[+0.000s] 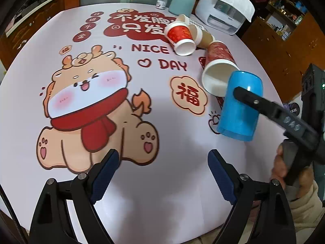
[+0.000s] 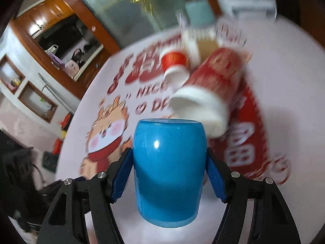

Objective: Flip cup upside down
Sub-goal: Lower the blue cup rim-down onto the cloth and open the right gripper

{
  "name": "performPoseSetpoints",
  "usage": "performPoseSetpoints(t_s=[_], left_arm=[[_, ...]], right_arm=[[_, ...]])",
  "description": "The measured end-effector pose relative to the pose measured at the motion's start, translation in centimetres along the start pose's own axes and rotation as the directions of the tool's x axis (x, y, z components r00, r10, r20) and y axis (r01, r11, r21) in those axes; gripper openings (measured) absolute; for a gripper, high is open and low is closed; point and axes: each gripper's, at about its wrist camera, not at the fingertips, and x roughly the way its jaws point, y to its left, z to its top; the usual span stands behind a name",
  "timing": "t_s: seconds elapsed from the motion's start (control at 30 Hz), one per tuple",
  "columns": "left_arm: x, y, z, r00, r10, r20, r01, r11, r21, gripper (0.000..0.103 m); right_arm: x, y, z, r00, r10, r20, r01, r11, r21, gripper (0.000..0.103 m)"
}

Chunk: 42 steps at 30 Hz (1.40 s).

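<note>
A blue cup (image 1: 240, 105) is held by my right gripper (image 1: 239, 93) over the right side of the table. It is turned mouth down and tilted, its closed base up. In the right wrist view the blue cup (image 2: 168, 170) fills the middle, and my right gripper (image 2: 169, 174) is shut on its sides with the blue pads (image 2: 216, 181) pressed against it. Whether its rim touches the table I cannot tell. My left gripper (image 1: 163, 174) is open and empty above the near part of the table.
Several red and brown paper cups (image 1: 219, 69) lie on their sides behind the blue cup. A white printer (image 1: 223, 14), a teal mug (image 1: 181, 3) and a small jar (image 1: 162, 1) stand at the far edge. The printed tablecloth (image 1: 101, 93) covers the round table.
</note>
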Motion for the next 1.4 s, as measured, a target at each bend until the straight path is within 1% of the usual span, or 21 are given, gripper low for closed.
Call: performPoseSetpoints(t_s=[0.13,0.23,0.37,0.47,0.57,0.63,0.73,0.8,0.83,0.87,0.9,0.97,1.1,1.23,1.37,1.4], left_arm=[[0.3,-1.1,0.2,1.0,0.016,0.016,-0.016,1.0,0.004,0.088],[0.3,-1.4,0.4,0.999,0.036,0.034,-0.036,0.999,-0.013,0.088],[0.2,-1.4,0.6,0.997,0.051,0.054,-0.049,0.998,-0.037,0.088],[0.1,-1.4,0.5,0.997,0.059,0.056,-0.056,0.998,-0.041,0.088],[0.0,-1.8,0.2,0.996,0.066,0.058,-0.065,0.997,-0.034,0.088],[-0.1,-2.1,0.1,0.995,0.071,0.063,-0.07,0.997,-0.025,0.088],[-0.5,-2.7,-0.1,0.994,0.082,0.072,-0.081,0.997,-0.009,0.088],[-0.8,-3.1,-0.2,0.993,0.087,0.08,-0.087,0.996,0.0,0.089],[-0.9,-3.3,-0.3,0.993,0.088,0.084,-0.089,0.996,0.003,0.089],[-1.1,-3.4,-0.3,0.992,0.089,0.089,-0.09,0.996,0.007,0.091],[-1.3,-3.6,-0.4,0.991,0.09,0.094,-0.092,0.996,0.008,0.094],[-1.8,-3.9,-0.6,0.99,0.093,0.108,-0.095,0.995,0.01,0.096],[-2.9,-4.8,-0.9,0.985,0.11,0.135,-0.113,0.993,0.022,0.097],[-4.4,-5.9,-1.1,0.976,0.151,0.16,-0.157,0.987,0.024,0.097],[-6.4,-7.2,-0.7,0.964,0.187,0.188,-0.194,0.981,0.018,0.097],[-6.9,-7.6,-0.5,0.961,0.195,0.198,-0.202,0.979,0.016,0.101]], right_arm=[[-0.2,-0.6,-1.0,0.994,-0.064,0.09,0.07,0.995,-0.071,0.069],[-0.5,0.0,-2.3,0.984,-0.068,0.166,0.091,0.987,-0.135,0.069],[-0.8,0.8,-4.1,0.975,-0.063,0.214,0.105,0.976,-0.193,0.07],[-1.2,1.3,-5.1,0.971,-0.056,0.234,0.113,0.964,-0.24,0.07],[-1.8,1.7,-6.4,0.971,-0.052,0.235,0.122,0.948,-0.294,0.07],[-2.1,1.9,-7.1,0.974,-0.052,0.222,0.124,0.939,-0.32,0.071],[-2.3,2.1,-8.0,0.982,-0.057,0.181,0.117,0.934,-0.338,0.072],[-2.6,2.2,-8.5,0.984,-0.065,0.168,0.119,0.933,-0.34,0.074],[-2.8,2.3,-8.6,0.985,-0.062,0.16,0.114,0.934,-0.339,0.077],[-3.1,2.2,-8.7,0.986,-0.055,0.155,0.104,0.937,-0.335,0.079],[-3.5,2.2,-8.7,0.987,-0.048,0.151,0.097,0.939,-0.33,0.08],[-4.5,2.2,-8.7,0.989,-0.031,0.146,0.077,0.944,-0.32,0.08],[-7.2,1.9,-8.6,0.989,-0.018,0.148,0.062,0.953,-0.297,0.08],[-10.9,1.1,-7.9,0.992,-0.012,0.125,0.039,0.976,-0.216,0.08],[-14.4,1.0,-6.4,0.993,-0.042,0.111,0.056,0.99,-0.132,0.081],[-15.1,1.1,-5.9,0.993,-0.05,0.11,0.063,0.991,-0.119,0.081]])
